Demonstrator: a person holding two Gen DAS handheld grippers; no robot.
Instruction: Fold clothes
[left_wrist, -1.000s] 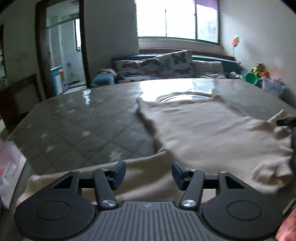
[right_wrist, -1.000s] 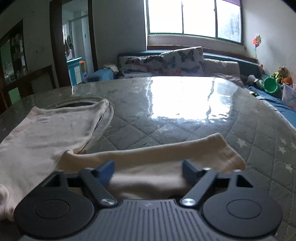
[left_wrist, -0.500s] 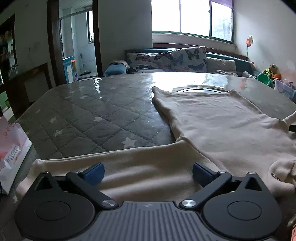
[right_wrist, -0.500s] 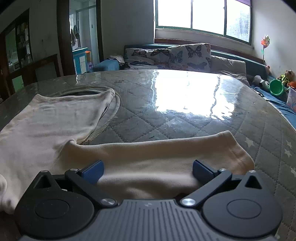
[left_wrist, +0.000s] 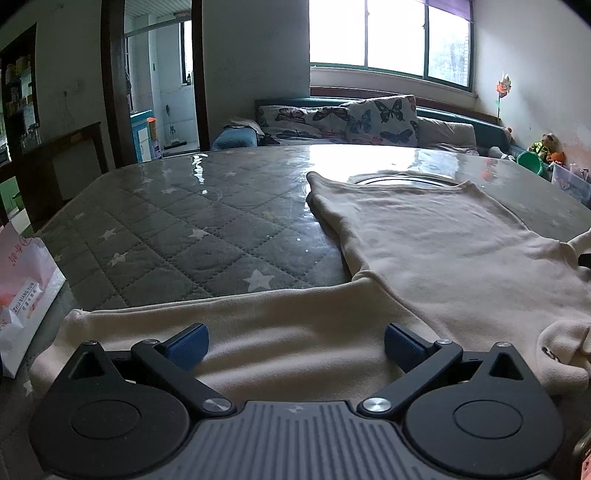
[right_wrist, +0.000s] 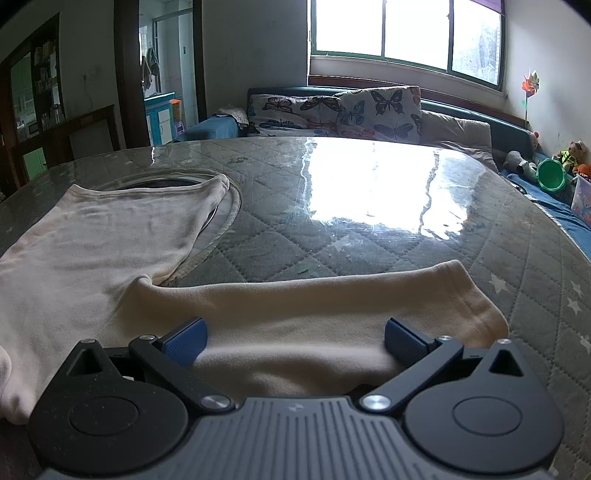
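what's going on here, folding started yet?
Not yet. A cream sweater lies flat on the quilted table, sleeves spread out. The left gripper is over the left sleeve, the right gripper over the right sleeve. Both are wide open, gripping nothing.

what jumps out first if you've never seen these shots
A cream sweatshirt lies spread flat across the quilted grey star-print table cover, one sleeve stretched out to each side. Each open hand-held gripper hovers over a sleeve: the left over the left sleeve, the right over the right sleeve. Behind, window glare floods the glossy tabletop.
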